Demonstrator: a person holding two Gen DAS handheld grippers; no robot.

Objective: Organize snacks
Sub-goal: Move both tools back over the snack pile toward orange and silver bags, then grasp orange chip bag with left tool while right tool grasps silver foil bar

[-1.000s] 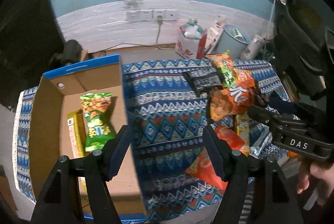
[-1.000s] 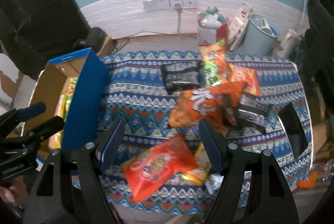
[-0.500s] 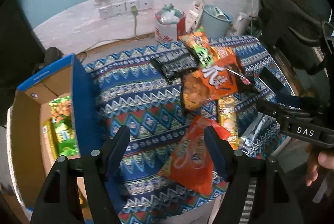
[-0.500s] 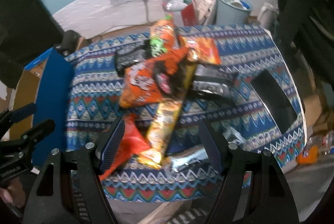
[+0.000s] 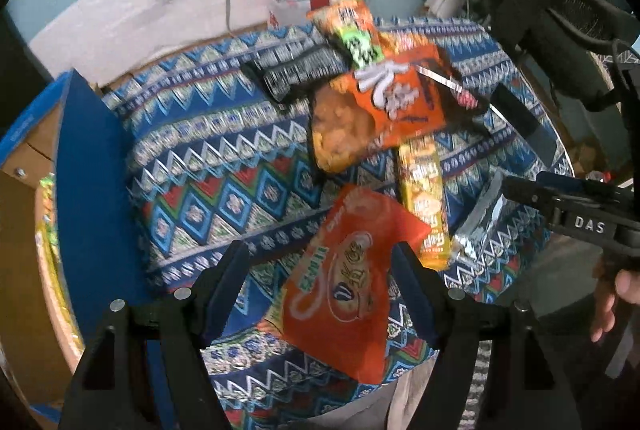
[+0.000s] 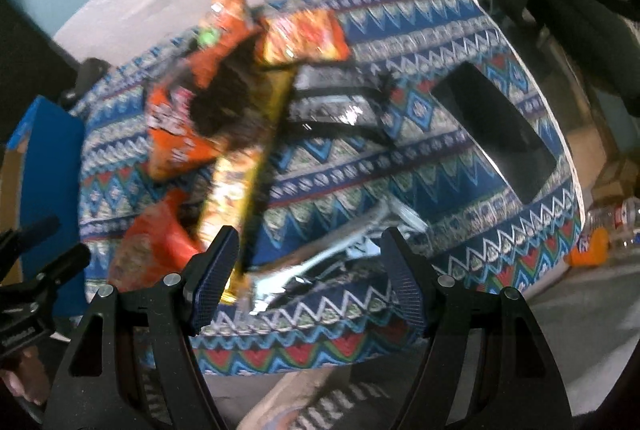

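Both grippers, L (image 5: 320, 290) & R (image 6: 310, 270), jaws apart, empty, above snack pile (image 5: 380, 101) on patterned cloth (image 5: 224, 165); risk: slick orange bag (image 5: 344, 286) (near table edge) could slide off if nudged.

On the table (image 5: 224, 165), the snack packets heap toward its far right part, with the large bag (image 5: 380, 113) atop the pile and the long packet (image 5: 424, 205) running from it to the near edge. The flat pouch (image 5: 344, 286) lies at the near edge, left of the long packet, and the foil wrapper (image 6: 340, 250) lies to that packet's right. The cardboard box (image 5: 88, 189) stands at the table's left edge.
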